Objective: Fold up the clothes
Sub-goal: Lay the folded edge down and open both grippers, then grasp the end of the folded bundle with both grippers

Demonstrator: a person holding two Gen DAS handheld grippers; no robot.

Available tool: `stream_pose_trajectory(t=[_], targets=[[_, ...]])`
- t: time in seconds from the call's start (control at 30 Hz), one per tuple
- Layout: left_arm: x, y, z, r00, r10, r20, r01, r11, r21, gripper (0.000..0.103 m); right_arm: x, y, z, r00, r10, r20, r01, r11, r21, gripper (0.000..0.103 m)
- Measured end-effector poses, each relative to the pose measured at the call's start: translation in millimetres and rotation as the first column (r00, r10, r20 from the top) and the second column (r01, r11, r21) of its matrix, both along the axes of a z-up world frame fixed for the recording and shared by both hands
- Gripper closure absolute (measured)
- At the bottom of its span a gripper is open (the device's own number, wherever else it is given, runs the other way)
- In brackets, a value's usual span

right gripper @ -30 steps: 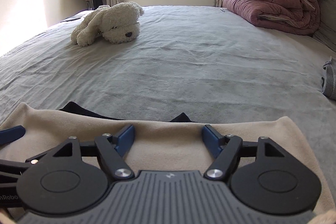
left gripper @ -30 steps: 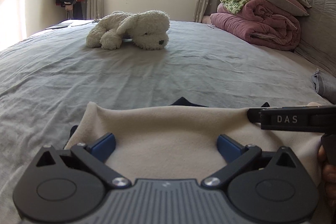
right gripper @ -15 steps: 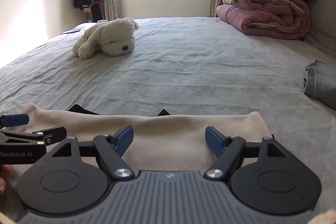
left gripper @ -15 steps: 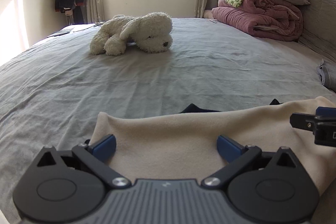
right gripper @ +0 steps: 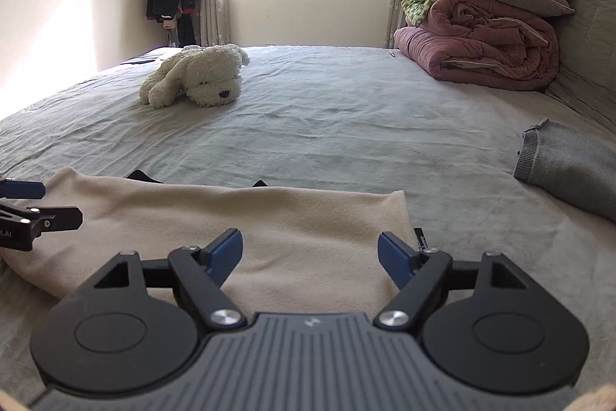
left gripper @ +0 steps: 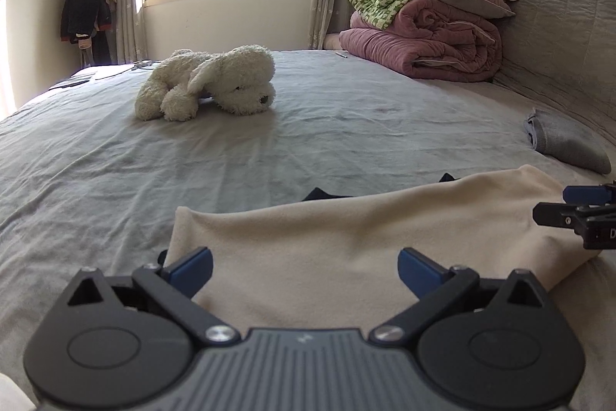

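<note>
A: Where's the garment right now?

B: The beige garment (left gripper: pixel 346 257) lies on the grey bed (left gripper: pixel 269 149), across the lower middle of both wrist views. It looks doubled over already, with a rounded fold along its far edge and bits of a dark layer (left gripper: pixel 323 194) peeking out behind it.

A: And the tools?

B: The left gripper (left gripper: pixel 304 266) hangs over the garment's left end with its jaws spread wide, nothing pinched. The right gripper (right gripper: pixel 310 251) is over the right end, jaws also apart and empty; the blue pads (right gripper: pixel 225 253) sit above the cloth, not on it.

A: So how far along?

B: I'd judge one fold is laid down and let go. The piece is still a long strip, so probably another fold across is left, then setting it aside.

A: Anything else waiting?

B: A grey garment (right gripper: pixel 569 172) at the right edge looks folded. The stuffed dog (right gripper: pixel 196 76) and the blanket pile (right gripper: pixel 485 37) in the upper right are well apart.
</note>
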State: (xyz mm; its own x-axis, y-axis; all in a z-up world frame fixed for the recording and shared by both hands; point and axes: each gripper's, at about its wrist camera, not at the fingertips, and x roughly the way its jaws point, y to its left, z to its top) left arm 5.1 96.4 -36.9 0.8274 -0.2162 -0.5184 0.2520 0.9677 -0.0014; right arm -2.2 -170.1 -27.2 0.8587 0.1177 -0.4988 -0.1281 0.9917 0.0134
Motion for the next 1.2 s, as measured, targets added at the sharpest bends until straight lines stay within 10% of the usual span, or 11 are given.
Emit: stream_pose_trajectory(t=[0.4, 0.57, 0.73, 1.0, 1.2], targets=[[-39, 30, -6, 0.999, -0.049, -0.005, 0.049, 0.997, -0.053, 0.001, -34, -17, -14, 1.000, 0.011, 0.025, -0.011, 1.000, 0.013, 0.021], [-69, 45, 7, 1.000, -0.014, -0.005, 0.013, 0.985, -0.171, 0.001, -67, -16, -3, 0.998, 0.010, 0.059, -0.012, 0.999, 0.032, 0.006], [-77, 76, 4, 0.987, 0.107, -0.122, -0.150, 0.889, -0.433, 0.001, -81, -21, -2, 0.999, -0.011, 0.036, 0.008, 0.995, 0.101, 0.000], [-74, 90, -19, 0.933, 0.209, -0.294, -0.352, 0.703, -0.617, 0.001, -80, -26, -19, 0.997, -0.065, -0.043, 0.072, 0.982, 0.175, 0.000], [-67, 84, -21, 0.917, 0.258, -0.305, -0.398, 0.647, -0.650, 0.001, -80, -31, -25, 0.994, -0.080, -0.071, 0.092, 0.975, 0.201, 0.000]])
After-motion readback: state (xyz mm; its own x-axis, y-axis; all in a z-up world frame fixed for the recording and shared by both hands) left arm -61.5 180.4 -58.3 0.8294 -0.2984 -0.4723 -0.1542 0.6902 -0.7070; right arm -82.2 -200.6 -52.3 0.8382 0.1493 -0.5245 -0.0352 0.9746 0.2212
